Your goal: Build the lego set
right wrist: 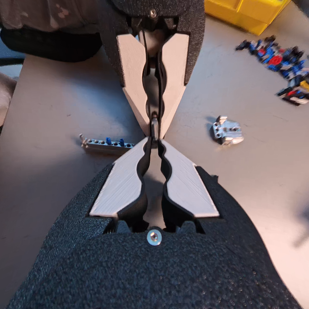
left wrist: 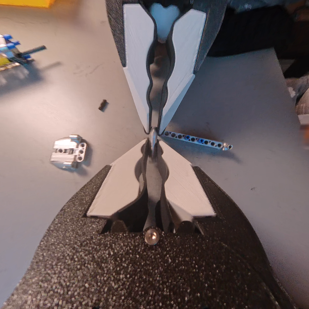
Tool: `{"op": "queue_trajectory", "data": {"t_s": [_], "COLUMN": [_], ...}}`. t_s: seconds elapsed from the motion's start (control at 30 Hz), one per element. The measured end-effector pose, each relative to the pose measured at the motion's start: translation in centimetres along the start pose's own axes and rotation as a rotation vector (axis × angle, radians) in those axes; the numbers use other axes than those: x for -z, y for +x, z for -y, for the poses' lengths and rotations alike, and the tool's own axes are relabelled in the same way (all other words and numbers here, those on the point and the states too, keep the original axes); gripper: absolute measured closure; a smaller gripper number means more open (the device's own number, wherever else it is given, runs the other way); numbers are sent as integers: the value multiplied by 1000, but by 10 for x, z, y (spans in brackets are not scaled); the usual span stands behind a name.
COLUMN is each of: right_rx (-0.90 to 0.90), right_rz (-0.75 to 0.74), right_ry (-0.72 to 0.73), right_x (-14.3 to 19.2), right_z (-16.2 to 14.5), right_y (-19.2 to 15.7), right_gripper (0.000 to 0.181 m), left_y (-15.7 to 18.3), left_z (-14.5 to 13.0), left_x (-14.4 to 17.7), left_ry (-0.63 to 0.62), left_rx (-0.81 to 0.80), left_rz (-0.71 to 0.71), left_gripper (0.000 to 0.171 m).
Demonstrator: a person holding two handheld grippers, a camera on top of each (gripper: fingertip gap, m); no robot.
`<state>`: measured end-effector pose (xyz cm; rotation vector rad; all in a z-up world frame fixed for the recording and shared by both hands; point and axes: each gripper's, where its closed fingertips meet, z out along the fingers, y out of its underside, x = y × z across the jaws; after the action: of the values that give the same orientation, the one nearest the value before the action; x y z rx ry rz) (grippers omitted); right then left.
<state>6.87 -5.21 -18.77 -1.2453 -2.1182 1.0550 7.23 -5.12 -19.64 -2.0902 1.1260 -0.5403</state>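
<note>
Left gripper (left wrist: pixel 153 143): jaws closed tip-to-tip on a small grey rounded piece (left wrist: pixel 153 139), seen from its own wrist camera at the picture's centre; from the right wrist view it comes in from 12 o'clock (right wrist: pixel 154 132).
Right gripper (right wrist: pixel 154 142): jaws pinched on the same small grey rounded piece (right wrist: pixel 155 127), meeting the left gripper nose to nose; in the left wrist view it reaches down from 12 o'clock (left wrist: pixel 153 132).
Held piece: grey, smooth, shiny, narrow and rounded, caught between both sets of fingertips above the table (left wrist: pixel 234 184); its exact shape is not clear.
Perforated beam (left wrist: pixel 197 139): long grey bar with a row of round holes and two blue pins (right wrist: pixel 108 140), lying flat on the table just beside the fingertips, at 3 o'clock in the left wrist view and 9 o'clock in the right (right wrist: pixel 107 144).
Grey built block (left wrist: pixel 69 151): light grey, curved shell with holed side pieces, at 9 o'clock in the left view, 3 o'clock in the right (right wrist: pixel 226 132).
Black pin (left wrist: pixel 103 105): small, alone, at 10 o'clock.
Blue model (right wrist: pixel 287 70): blue, black and red brick assembly at 2 o'clock, blurred.
Yellow bin (right wrist: pixel 242 15): at 1 o'clock, on the table's far edge.
</note>
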Motion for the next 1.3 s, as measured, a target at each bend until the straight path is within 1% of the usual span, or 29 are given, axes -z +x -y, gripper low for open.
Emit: {"op": "queue_trajectory", "data": {"t_s": [0.03, 0.1, 0.13, 0.2, 0.3, 0.33, 0.37, 0.4, 0.43, 0.5, 0.53, 0.67, 0.73, 0.87, 0.93, 0.97, 1.07, 1.3], "right_rx": [11, 58, 45, 24, 9, 12, 10, 1, -5, -4, -3, -12, -30, -28, -28, -29, -45, -33], "right_rz": [2, -64, -54, -18, -19, -22, -19, -21, -29, -46, -56, -84, -67, -41, -28, -18, -5, -33], "right_ry": [-7, 21, 36, -2, -4, -3, 9, 23, 33, 33, 22, -28, -33, -23, -33, -46, -33, -25], "right_x": [0, 4, 6, 2, 2, 3, 6, 11, 17, 25, 26, 14, 9, -1, -6, -7, -6, 1], "right_z": [0, 5, 7, -1, 0, 1, 3, 6, 9, 12, 12, 4, 3, 13, 13, 10, 7, 2], "right_y": [-1, 4, 3, -1, 1, 1, 1, 2, 3, 3, 2, 0, 0, 3, 4, 4, 5, 7], "right_gripper": [175, 175, 175, 175, 175, 171, 159, 154, 154, 156, 160, 167, 167, 163, 166, 174, 175, 175], "left_y": [1, -3, -2, 2, 2, 1, 0, -1, -3, -3, -2, -2, -2, -1, -1, -3, -3, -7], "left_z": [0, 5, 7, 1, 0, -1, -2, -3, -4, -6, -7, -8, -8, -7, -8, -8, -5, -1], "left_x": [-3, 1, 2, -5, -4, -3, -2, 0, 1, 3, 3, 4, 4, 5, 6, 7, 12, 17], "left_ry": [2, 15, 22, -8, -18, -27, -37, -44, -47, -56, -60, -69, -79, -89, -84, -80, -37, 28], "left_rx": [-18, -64, -60, -37, -7, 4, 17, 27, 29, 40, 42, 35, 31, 14, 10, 13, 29, 28], "left_rz": [8, 59, 51, 9, -6, -3, -1, 8, 19, 23, 25, 39, 46, 62, 72, 79, 77, 103], "left_gripper": [168, 168, 168, 167, 167, 167, 167, 167, 167, 167, 167, 166, 166, 166, 166, 166, 165, 164]}}
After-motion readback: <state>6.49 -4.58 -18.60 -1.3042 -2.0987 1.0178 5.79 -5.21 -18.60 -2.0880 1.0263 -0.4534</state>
